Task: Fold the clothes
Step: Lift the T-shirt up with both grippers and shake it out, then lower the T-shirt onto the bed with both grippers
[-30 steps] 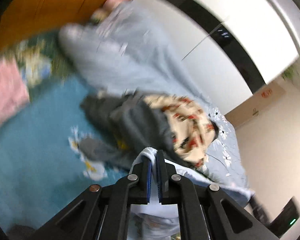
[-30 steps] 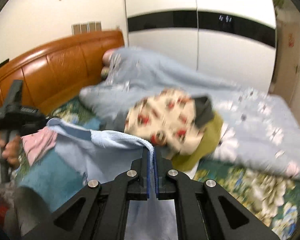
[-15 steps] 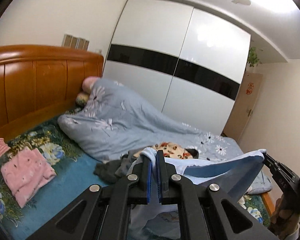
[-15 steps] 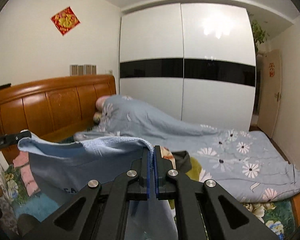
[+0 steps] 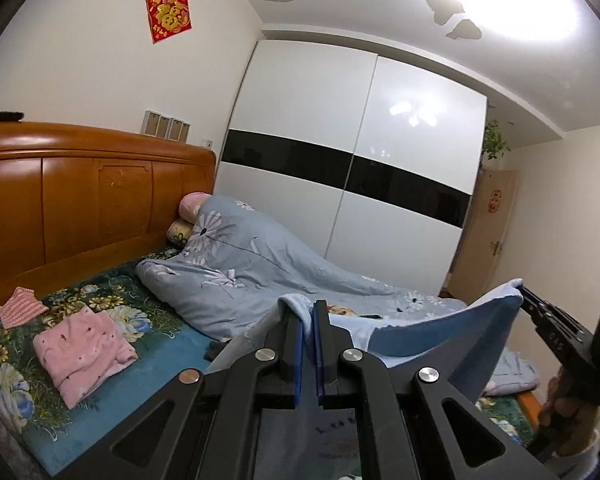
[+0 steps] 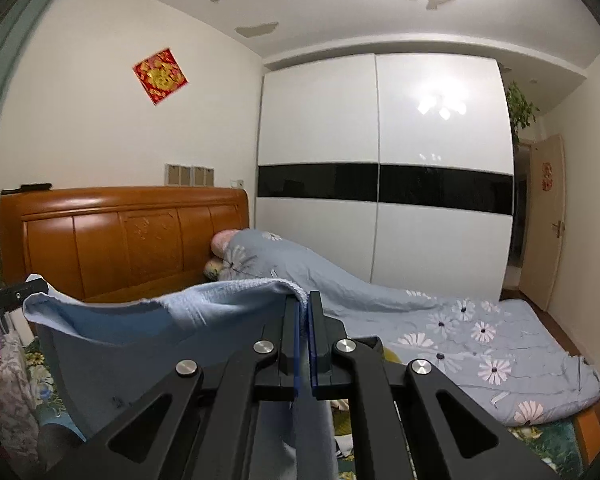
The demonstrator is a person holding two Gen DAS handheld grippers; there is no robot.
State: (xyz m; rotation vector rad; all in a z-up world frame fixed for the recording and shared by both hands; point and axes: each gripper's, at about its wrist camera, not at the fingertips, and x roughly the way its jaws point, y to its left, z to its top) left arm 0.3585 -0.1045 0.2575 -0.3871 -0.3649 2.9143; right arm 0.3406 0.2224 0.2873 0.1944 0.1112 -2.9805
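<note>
A light blue garment hangs stretched in the air between both grippers, above the bed. My left gripper is shut on one top corner of it. My right gripper is shut on the other top corner; the cloth sags leftward from it. In the left wrist view the right gripper shows at the right, pinching the far corner. In the right wrist view the left gripper's tip shows at the left edge. The garment's lower part hangs out of sight.
A folded pink garment and a striped pink piece lie on the blue floral sheet. A grey-blue flowered duvet covers the far side. Wooden headboard at left, white wardrobe behind.
Both grippers have lifted the blue garment up off the bed and spread it wide. The views have tilted up from the clothes pile to the room.
</note>
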